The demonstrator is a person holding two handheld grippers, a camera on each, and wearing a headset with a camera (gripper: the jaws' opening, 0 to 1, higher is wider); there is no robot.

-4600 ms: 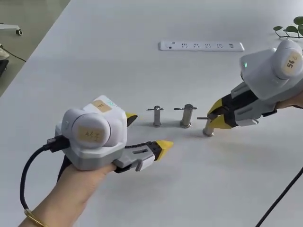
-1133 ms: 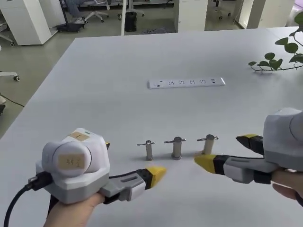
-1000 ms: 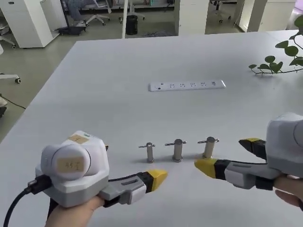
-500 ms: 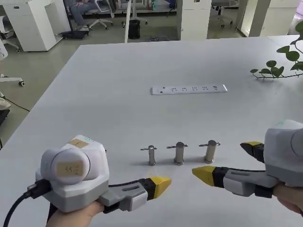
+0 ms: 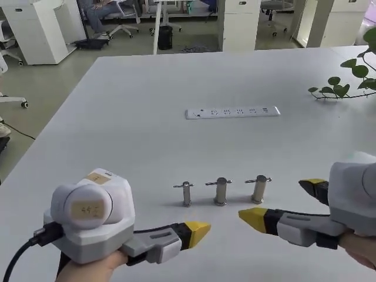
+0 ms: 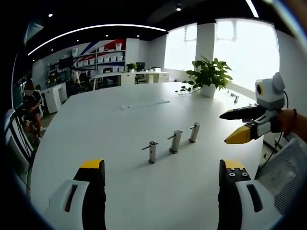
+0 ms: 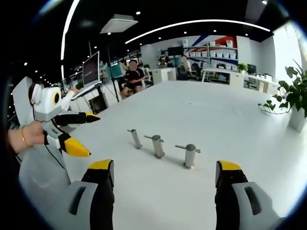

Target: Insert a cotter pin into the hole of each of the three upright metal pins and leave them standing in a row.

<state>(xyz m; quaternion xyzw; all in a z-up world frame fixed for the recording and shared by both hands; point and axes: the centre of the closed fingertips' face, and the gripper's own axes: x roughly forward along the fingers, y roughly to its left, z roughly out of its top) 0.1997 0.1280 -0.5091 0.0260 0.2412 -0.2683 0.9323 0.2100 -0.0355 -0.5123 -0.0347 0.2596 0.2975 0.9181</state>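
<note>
**Head view.** Three metal pins stand upright, long axes vertical, in a row on the white table (image 5: 117,117): a thin metal pin (image 5: 187,195), the middle metal pin (image 5: 221,194) and a third metal pin (image 5: 259,190). Each is crossed just under its head by a cotter pin (image 5: 218,183) that lies level, with its long axis along the row. The thin metal pin is just left of the middle metal pin and the third metal pin just right of it. A power strip (image 5: 233,111) lies well beyond the middle metal pin. The left gripper (image 5: 167,212) is held nearer than and left of the middle metal pin, and the right gripper (image 5: 282,201) nearer and right of it. Both pairs of jaws are spread wide with nothing between them, and the row is touched by neither.

**Left gripper view.** The row is framed between this gripper's own spread jaws, ahead of their yellow tips and apart from them. The thin metal pin is nearest. The right gripper enters to the right of the middle metal pin, jaws parted. A potted plant (image 6: 208,76) is seen far beyond the middle metal pin.

**Right gripper view.** The row lies ahead between the parted jaws, the third metal pin nearest. The left gripper, held in a hand (image 7: 17,139), enters left of the middle metal pin. A seated person (image 7: 130,76) is seen far beyond it.
</note>
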